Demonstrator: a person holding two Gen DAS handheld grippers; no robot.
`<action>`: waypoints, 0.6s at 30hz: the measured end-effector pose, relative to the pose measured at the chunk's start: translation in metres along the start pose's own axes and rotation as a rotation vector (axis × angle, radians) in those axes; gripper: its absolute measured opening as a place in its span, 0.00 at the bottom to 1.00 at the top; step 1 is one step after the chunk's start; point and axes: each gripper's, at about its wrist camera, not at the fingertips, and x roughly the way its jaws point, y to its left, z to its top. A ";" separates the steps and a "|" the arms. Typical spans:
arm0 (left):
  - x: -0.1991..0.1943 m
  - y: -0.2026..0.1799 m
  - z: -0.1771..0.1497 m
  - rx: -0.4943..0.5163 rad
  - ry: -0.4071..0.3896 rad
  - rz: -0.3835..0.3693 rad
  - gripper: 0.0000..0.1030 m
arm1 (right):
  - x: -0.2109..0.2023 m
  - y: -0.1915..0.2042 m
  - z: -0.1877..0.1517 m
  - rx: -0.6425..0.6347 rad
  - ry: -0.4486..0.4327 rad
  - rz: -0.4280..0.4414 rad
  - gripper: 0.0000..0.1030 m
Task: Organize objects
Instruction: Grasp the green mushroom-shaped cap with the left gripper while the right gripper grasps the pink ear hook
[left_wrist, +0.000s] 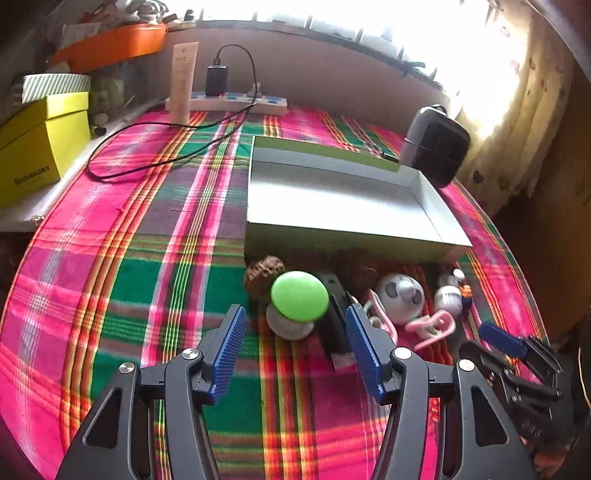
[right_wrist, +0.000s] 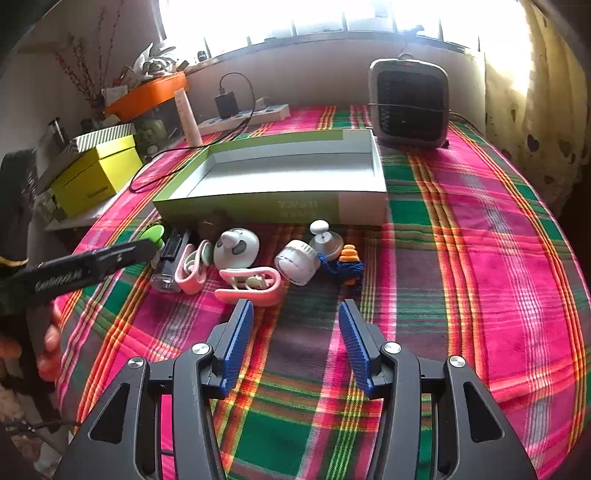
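Observation:
A shallow white tray-like box with green sides lies empty on the plaid cloth; it also shows in the right wrist view. Small items lie in a row in front of it: a green-capped mushroom toy, a brown nut, a black device, a white round toy, pink clips, a white ribbed puck, a silver knob and an orange-and-blue toy. My left gripper is open just short of the mushroom toy. My right gripper is open and empty, just short of the row.
A small fan heater stands behind the box. A power strip with a charger and a black cable lies at the back. A yellow box sits on a side ledge at the left. The bed edge curves at right.

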 end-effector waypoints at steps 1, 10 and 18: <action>0.002 0.001 0.002 -0.002 0.000 0.006 0.54 | 0.001 0.000 0.001 -0.003 0.001 0.005 0.48; 0.008 0.004 0.009 -0.017 -0.001 -0.008 0.41 | 0.008 0.005 0.012 -0.058 -0.002 0.080 0.48; 0.004 0.004 0.008 -0.005 -0.001 -0.032 0.30 | 0.024 0.016 0.016 -0.110 0.049 0.146 0.48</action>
